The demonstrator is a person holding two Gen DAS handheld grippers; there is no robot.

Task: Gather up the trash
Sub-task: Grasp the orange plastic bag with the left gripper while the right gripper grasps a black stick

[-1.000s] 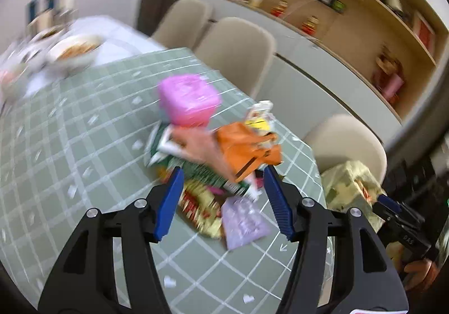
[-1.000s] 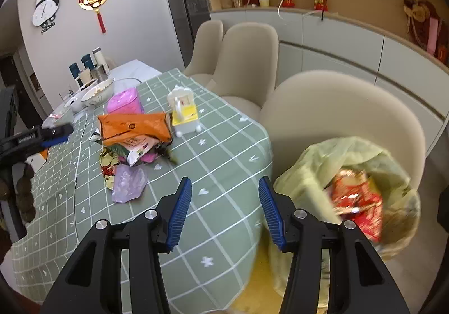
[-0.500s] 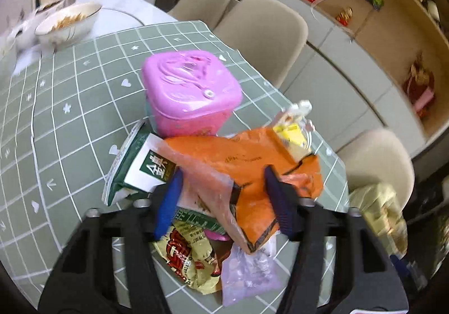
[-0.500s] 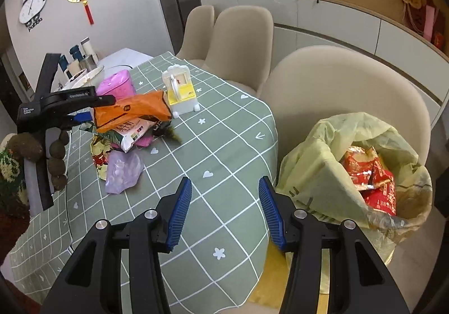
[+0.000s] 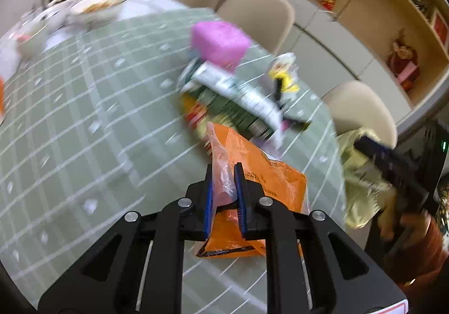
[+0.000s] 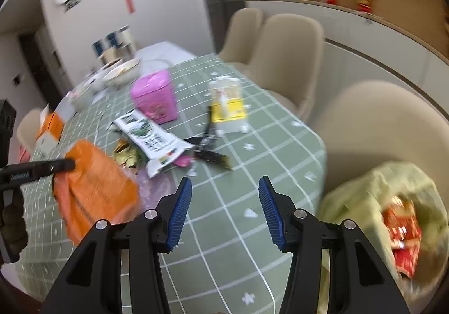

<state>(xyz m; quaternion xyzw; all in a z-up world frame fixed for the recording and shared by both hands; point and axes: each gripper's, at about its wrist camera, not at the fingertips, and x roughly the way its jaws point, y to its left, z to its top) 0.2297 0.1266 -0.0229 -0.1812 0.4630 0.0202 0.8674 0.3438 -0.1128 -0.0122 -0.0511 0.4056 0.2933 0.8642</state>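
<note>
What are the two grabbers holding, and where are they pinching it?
The left gripper pinches the orange bag by its clear crumpled top edge. The right gripper is open and holds nothing.

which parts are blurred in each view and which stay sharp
Left wrist view: the table and wrapper pile smear with motion, while the left tool and pinched orange bag stay crisp. Right wrist view: milder blur, strongest on the orange bag; right tool sharp.

My green checked tablecloth-covered table [image 6: 252,173] carries a pink square plastic box [image 6: 155,96], a yellow-and-white container [image 6: 228,106] toward its chair-side edge, crumpled wrappers [image 6: 154,142] between them, and bowls [image 6: 122,74] at the far end.
</note>
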